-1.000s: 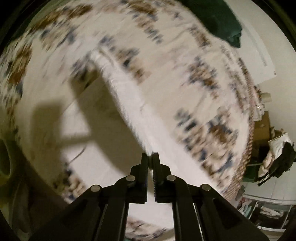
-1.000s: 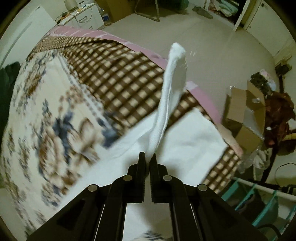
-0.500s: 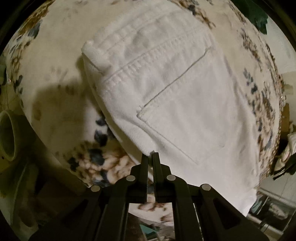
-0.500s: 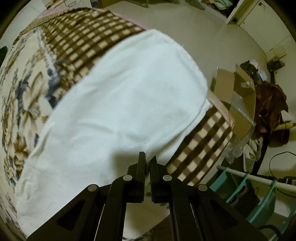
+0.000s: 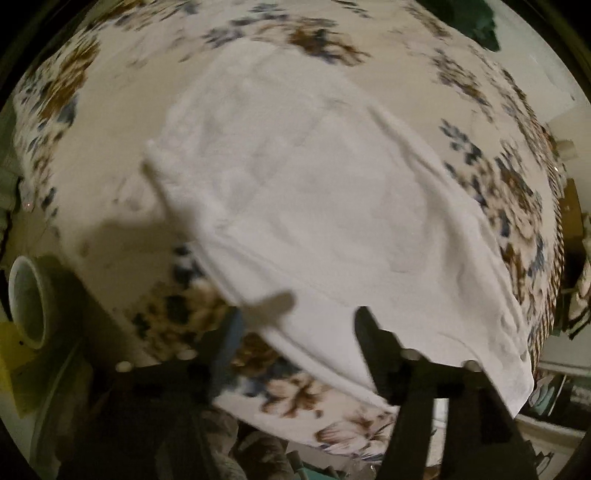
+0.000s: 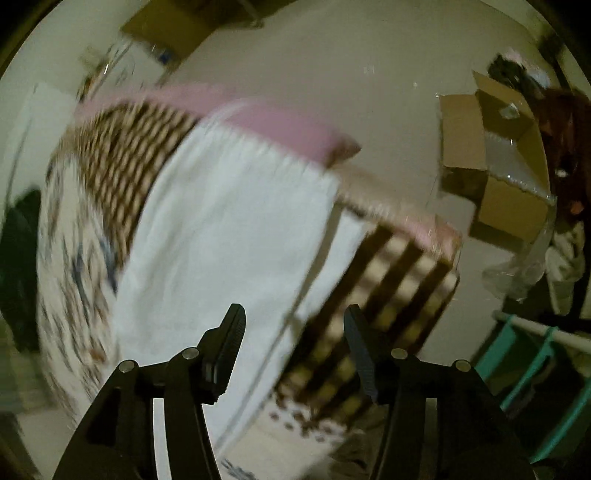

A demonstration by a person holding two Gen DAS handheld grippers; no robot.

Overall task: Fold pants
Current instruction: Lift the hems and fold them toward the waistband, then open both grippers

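The left gripper (image 5: 297, 319) has its black fingers spread wide and pinches nothing; they hover over the near edge of the white denim pants (image 5: 325, 206), and through the motion blur I cannot tell whether a fingertip brushes the cloth. The right gripper (image 6: 293, 325) is likewise spread wide and empty, its ribbed pads poised above the far-end portion of the same white pants where they reach the corner of the bed. The pants lie flat in one broad folded layer on the cream bedspread with blue and brown flowers (image 5: 491, 162), running right toward the brown-and-cream checked blanket (image 6: 122, 155) with its pink border (image 6: 280, 125). The chief risk, as I judge it, sits at that right end: the cloth appears to lie at or over the mattress corner, so its hanging weight could drag the fold askew or pull it toward the floor, where a brown cardboard box (image 6: 491, 166) stands well apart. With both claws empty, nothing restrains the fabric. A second risk is a careless re-grasp: pinching only the top layer would peel the fold open. Stiff denim may also spring back along its crease. A dark green garment (image 5: 469, 18) lies at the far edge, clear of the work.
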